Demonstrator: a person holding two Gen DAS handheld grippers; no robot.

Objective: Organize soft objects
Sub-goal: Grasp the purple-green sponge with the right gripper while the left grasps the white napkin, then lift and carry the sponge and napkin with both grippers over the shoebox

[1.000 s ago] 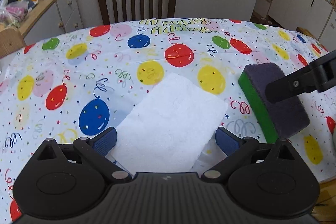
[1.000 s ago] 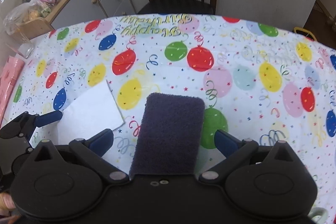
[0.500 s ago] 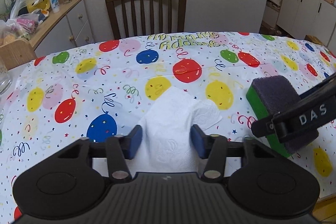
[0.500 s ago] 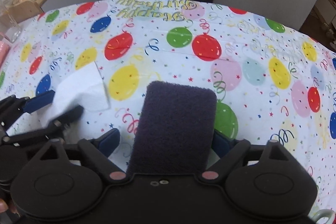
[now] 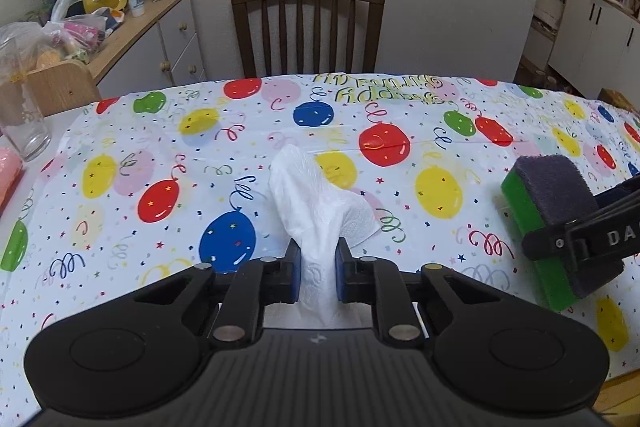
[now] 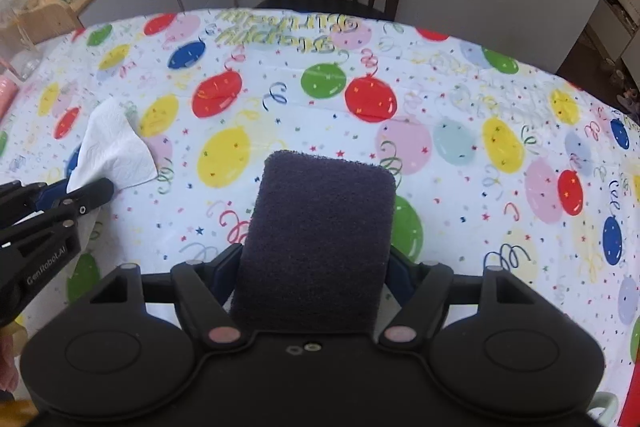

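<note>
A white paper towel is pinched and bunched between the blue pads of my left gripper, lifted off the balloon tablecloth. It also shows at the left of the right wrist view, with the left gripper beside it. My right gripper is shut on a green sponge with a dark scouring top, held above the table. The sponge and right gripper show at the right of the left wrist view.
A wooden chair stands at the table's far side. A sideboard with bags and clutter is at the left. A glass and a pink object sit at the table's left edge. Cabinets stand at the right.
My left gripper closed on the flat paper towel and lifted it, bunching it up. My right gripper closed on the sponge and raised it slightly.
</note>
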